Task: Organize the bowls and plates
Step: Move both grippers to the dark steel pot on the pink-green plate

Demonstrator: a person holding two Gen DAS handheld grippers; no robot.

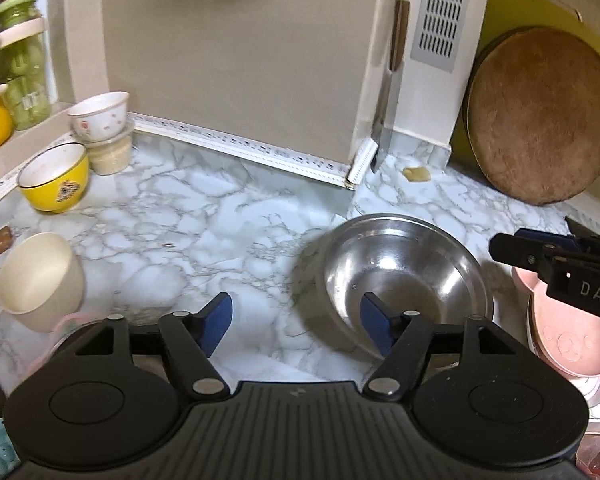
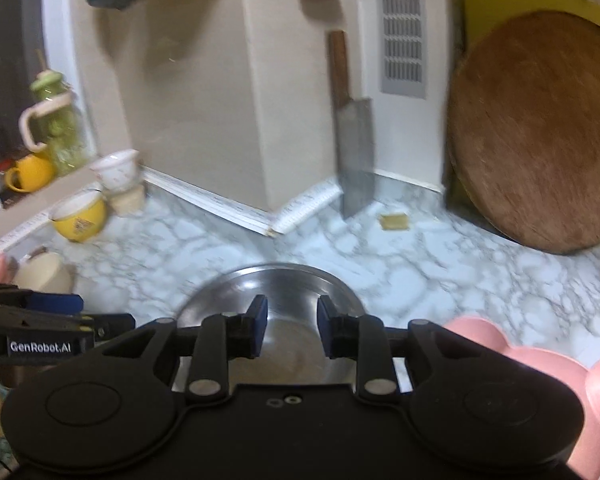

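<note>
Steel bowl (image 1: pixel 404 276) on marble desk (image 1: pixel 204 232).
Only right view reads "GenRobot.AI"; left gripper (image 1: pixel 296 326) fingers wide, right gripper (image 2: pixel 291 326) fingers narrow, empty.

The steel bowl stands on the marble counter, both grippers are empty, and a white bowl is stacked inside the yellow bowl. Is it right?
One detail is wrong. The left wrist view shows the white bowl stacked on a beige cup, beside the yellow bowl. The rest holds.

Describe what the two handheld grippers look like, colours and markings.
Both the left gripper and the right gripper are matte black plastic, with ribbed bodies, round side discs, silver pivot pins and blue-padded jaws. White lettering on their sides reads "GenRobot.AI" and "DAS".
</note>
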